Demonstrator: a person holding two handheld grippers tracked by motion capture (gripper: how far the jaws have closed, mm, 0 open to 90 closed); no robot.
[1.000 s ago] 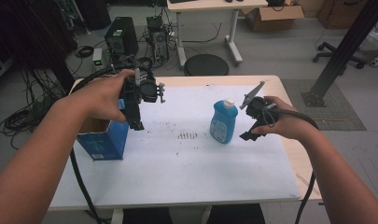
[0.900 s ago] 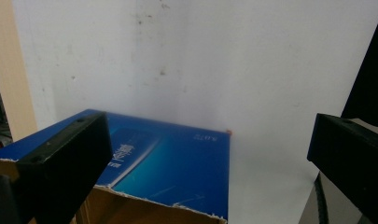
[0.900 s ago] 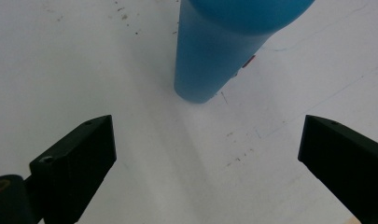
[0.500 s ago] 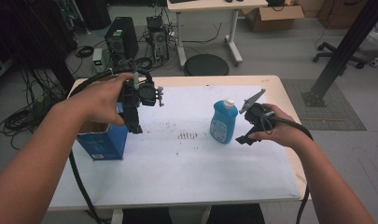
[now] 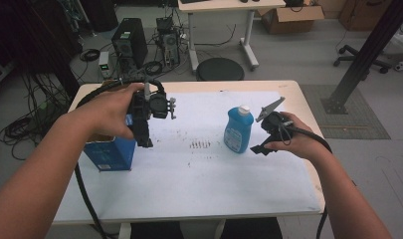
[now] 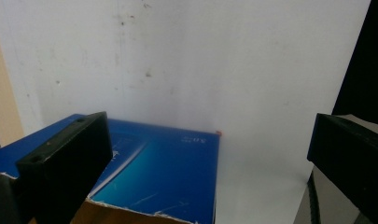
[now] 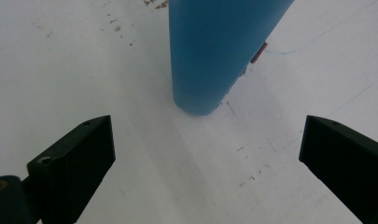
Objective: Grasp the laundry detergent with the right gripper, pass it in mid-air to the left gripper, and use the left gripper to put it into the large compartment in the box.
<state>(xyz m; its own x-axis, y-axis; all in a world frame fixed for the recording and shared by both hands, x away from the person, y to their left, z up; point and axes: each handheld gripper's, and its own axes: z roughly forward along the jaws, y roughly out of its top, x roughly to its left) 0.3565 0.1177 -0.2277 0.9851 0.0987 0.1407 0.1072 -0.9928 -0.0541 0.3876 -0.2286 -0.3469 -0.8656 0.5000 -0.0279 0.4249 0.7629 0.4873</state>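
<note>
The right gripper [image 5: 257, 148] is sitting just beside the blue dish-soap bottle [image 5: 238, 130], which is standing upright on the white table sheet [image 5: 209, 184] with its long axis vertical. In the right gripper view the bottle's base [image 7: 200, 100] is lying straight ahead between the two widely spread jaws, apart from both, nothing held. The left gripper [image 5: 144, 139] is hovering well apart from the bottle, over the open blue cardboard box [image 5: 112, 154], its jaws likewise spread wide and empty, so the right hand [image 5: 293, 142] is looking far better placed to close on the bottle
</note>
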